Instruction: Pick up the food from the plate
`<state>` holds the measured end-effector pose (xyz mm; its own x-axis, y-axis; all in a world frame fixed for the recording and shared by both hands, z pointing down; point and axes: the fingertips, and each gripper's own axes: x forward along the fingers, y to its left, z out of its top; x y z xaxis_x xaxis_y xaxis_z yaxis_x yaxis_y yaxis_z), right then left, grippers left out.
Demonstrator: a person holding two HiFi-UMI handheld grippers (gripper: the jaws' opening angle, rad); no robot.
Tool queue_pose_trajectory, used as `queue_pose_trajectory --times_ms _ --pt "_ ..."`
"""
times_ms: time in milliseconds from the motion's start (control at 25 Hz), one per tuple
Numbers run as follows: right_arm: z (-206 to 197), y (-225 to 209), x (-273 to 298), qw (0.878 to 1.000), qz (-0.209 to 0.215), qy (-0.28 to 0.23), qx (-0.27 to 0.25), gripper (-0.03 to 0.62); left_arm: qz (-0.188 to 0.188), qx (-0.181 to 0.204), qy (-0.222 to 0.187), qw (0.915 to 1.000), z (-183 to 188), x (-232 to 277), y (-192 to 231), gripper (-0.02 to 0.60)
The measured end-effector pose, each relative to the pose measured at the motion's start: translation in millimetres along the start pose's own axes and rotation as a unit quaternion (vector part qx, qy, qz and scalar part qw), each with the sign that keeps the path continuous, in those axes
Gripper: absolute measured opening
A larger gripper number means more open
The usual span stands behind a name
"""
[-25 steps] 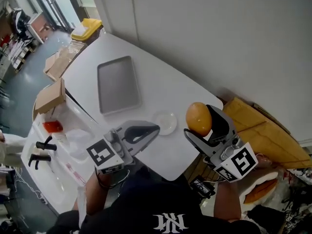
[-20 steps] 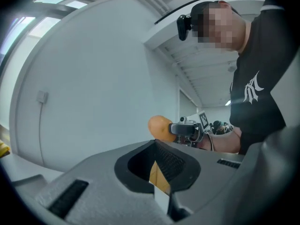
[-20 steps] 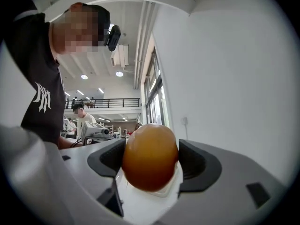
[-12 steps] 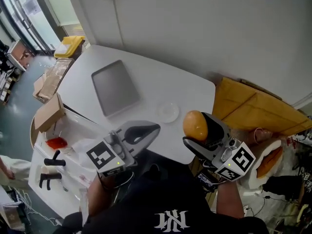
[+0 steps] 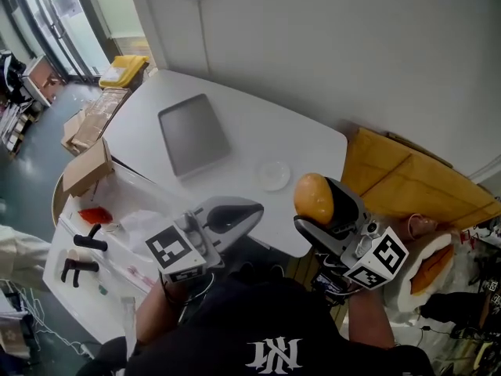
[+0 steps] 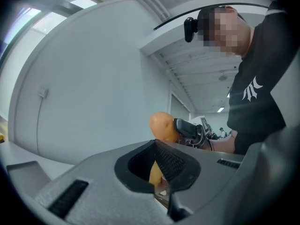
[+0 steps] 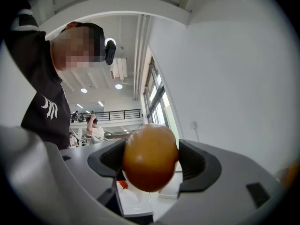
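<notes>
An orange-yellow rounded piece of food (image 5: 313, 197) is held in the air off the near edge of the white table (image 5: 258, 131), with my right gripper (image 5: 329, 211) shut on it. In the right gripper view the food (image 7: 150, 157) fills the gap between the two dark pads (image 7: 194, 165). A small round plate (image 5: 273, 175) lies bare on the table, just beyond the food. My left gripper (image 5: 252, 208) hovers at the table's near edge, jaws shut with nothing in them. The left gripper view shows its jaws (image 6: 159, 163) meeting, with the food (image 6: 161, 125) beyond them.
A grey rectangular tray (image 5: 193, 135) lies farther back on the table. Cardboard boxes (image 5: 86, 167) and a yellow bin (image 5: 125, 69) stand at the left. A lower white surface holds a red item (image 5: 95, 215) and black handles (image 5: 86, 241). Flattened brown cardboard (image 5: 407, 182) leans at the right.
The right gripper has drawn the food back from above the plate's side toward the person. The left gripper stays shut at the table's edge. The head view has shifted a little.
</notes>
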<state>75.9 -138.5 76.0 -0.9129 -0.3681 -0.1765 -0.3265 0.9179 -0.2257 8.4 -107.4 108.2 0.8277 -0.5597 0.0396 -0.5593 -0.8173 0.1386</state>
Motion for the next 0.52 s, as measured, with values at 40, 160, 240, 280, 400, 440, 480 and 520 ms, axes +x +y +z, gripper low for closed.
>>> queue_pose_trajectory --times_ms 40,160,240,280,400,440,480,520 --pt "3.5 3.2 -3.4 1.0 0.001 -0.005 -0.003 0.348 0.0 0.0 0.003 1.0 1.5 0.3 -6.6 0.005" --pt "11.7 8.1 -11.0 1.0 0.007 -0.012 -0.013 0.348 -0.001 0.004 0.001 1.0 12.1 3.4 -15.9 0.005" --pt "13.3 8.5 -14.5 1.0 0.012 -0.021 -0.008 0.348 -0.007 0.008 -0.018 0.9998 16.9 5.3 -16.7 0.005" --pt "11.8 8.6 -16.9 1.0 0.011 -0.025 -0.004 0.348 -0.008 0.007 -0.024 0.9996 15.4 4.9 -18.4 0.005" --pt "3.2 8.8 -27.5 0.999 0.004 -0.034 0.003 0.348 -0.003 0.002 -0.017 0.9999 4.4 2.3 -27.9 0.005" --pt "-0.1 8.7 -31.1 0.999 0.002 -0.037 0.006 0.348 -0.003 0.005 -0.016 0.9999 0.9 2.2 -30.4 0.005" --pt "-3.4 8.8 -34.6 0.999 0.001 -0.039 0.009 0.348 -0.004 0.009 -0.016 0.9998 -3.0 2.1 -32.5 0.005" --pt "-6.8 8.8 -38.0 0.999 -0.001 -0.041 0.012 0.348 -0.004 0.015 -0.016 0.9998 -7.0 2.1 -34.4 0.005"
